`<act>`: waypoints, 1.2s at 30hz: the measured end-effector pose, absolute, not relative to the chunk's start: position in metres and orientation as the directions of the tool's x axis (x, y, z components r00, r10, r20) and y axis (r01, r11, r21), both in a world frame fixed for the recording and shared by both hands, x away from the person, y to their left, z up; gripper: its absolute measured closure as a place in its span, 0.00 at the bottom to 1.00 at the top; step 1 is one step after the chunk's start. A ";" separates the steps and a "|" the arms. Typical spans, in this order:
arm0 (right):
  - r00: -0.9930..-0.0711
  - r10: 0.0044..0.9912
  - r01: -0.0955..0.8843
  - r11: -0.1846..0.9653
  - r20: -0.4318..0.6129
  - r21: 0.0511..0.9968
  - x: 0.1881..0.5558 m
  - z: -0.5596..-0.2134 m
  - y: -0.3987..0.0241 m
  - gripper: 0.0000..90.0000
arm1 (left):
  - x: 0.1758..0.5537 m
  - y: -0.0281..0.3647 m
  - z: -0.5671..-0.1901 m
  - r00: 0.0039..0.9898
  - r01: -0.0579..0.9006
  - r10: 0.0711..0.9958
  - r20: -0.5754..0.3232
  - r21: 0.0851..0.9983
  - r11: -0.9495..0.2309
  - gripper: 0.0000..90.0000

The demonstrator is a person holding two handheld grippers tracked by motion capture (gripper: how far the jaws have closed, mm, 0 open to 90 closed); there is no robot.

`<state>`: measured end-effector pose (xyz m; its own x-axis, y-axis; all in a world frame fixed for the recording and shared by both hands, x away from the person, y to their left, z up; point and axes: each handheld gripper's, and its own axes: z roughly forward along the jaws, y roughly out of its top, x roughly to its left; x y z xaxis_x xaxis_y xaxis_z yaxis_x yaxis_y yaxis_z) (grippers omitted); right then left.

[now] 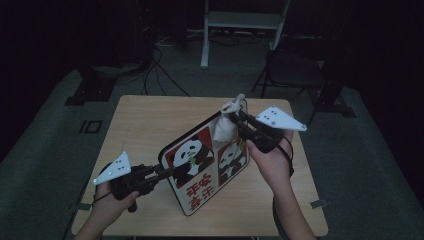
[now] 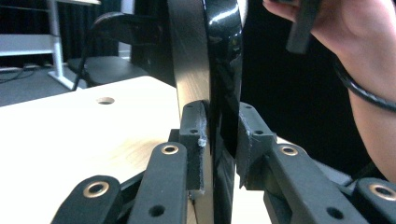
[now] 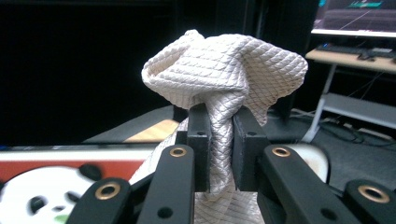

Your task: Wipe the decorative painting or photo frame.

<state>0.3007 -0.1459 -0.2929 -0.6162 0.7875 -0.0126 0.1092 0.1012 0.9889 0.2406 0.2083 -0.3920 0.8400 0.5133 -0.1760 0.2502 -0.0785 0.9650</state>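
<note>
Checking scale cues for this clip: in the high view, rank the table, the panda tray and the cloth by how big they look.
1. Table, largest.
2. Tray, stood on edge.
3. Cloth, smallest, bunched against the tray.

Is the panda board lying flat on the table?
No, the panda board stands up on its edge on the table, tilted.
</note>
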 end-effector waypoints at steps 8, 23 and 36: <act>-0.572 0.819 0.090 0.115 -0.043 0.989 0.329 -0.285 -0.147 0.89 | 0.243 0.210 -0.390 0.841 0.234 0.519 -0.153 0.968 -0.094 0.86; -0.505 0.858 0.191 0.218 -0.095 0.957 0.372 -0.296 -0.153 0.89 | 0.245 0.213 -0.392 0.835 0.238 0.528 -0.154 0.967 -0.094 0.86; -0.442 0.897 0.257 0.156 -0.028 0.954 0.393 -0.311 -0.182 0.89 | 0.247 0.214 -0.392 0.832 0.238 0.533 -0.153 0.967 -0.093 0.86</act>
<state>0.3930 -0.1824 -0.3113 -0.4416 0.8968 -0.0281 0.2568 0.1563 0.9537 0.2469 0.2139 -0.3922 0.8320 0.5332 -0.1534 0.2379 -0.0931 0.9668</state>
